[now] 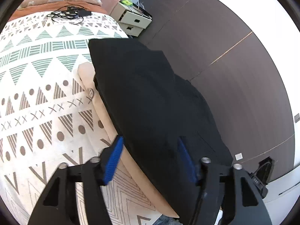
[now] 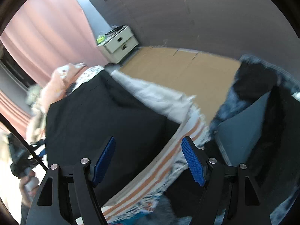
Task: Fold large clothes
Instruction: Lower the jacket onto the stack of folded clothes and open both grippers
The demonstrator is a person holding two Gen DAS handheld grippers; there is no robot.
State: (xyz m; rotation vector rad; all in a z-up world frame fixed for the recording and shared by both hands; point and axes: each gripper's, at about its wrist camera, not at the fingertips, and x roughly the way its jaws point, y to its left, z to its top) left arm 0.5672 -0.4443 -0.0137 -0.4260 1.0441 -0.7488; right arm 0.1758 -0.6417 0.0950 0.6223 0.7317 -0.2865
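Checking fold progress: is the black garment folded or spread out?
Folded: the black fabric garment lies as a compact, straight-edged block along the patterned bedspread.

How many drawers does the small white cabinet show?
2. On the cabinet beside the bed, the upper drawer sits directly above the lower drawer. The right wrist view shows the same two, stacked. Its base is partly hidden, so more cannot be ruled out.
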